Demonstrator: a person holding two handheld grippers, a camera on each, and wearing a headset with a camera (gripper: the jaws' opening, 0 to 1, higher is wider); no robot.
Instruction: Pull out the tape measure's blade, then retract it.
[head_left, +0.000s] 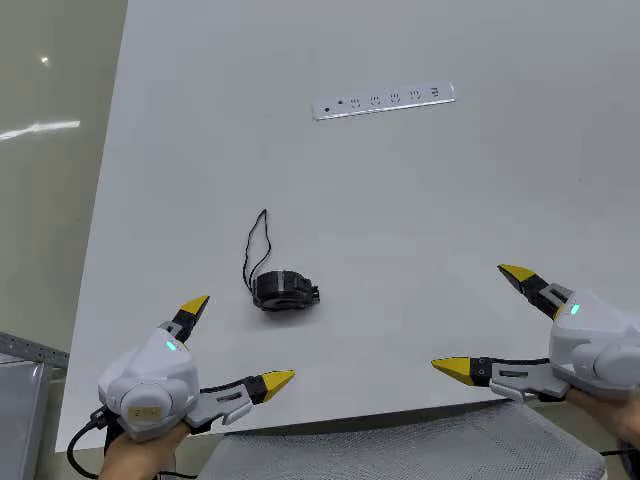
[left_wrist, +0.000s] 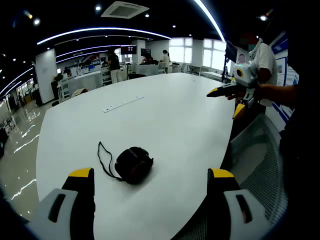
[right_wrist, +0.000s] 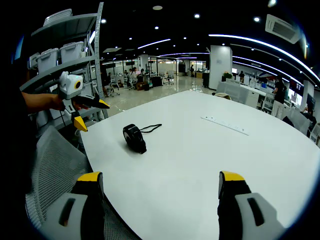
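A black tape measure (head_left: 284, 290) with a thin black wrist cord (head_left: 255, 245) lies on the white table (head_left: 400, 200), its blade not drawn out. It also appears as the tape measure (left_wrist: 133, 164) in the left gripper view and the tape measure (right_wrist: 135, 137) in the right gripper view. My left gripper (head_left: 237, 343) hovers open at the table's near edge, below and left of it. My right gripper (head_left: 485, 320) is open at the near right, well apart from it. Neither holds anything.
A white power strip (head_left: 384, 101) lies flat farther back on the table. A grey mesh chair back (head_left: 400, 450) sits just below the near table edge. Metal shelving with bins (right_wrist: 65, 50) stands to the left. People stand in the office background.
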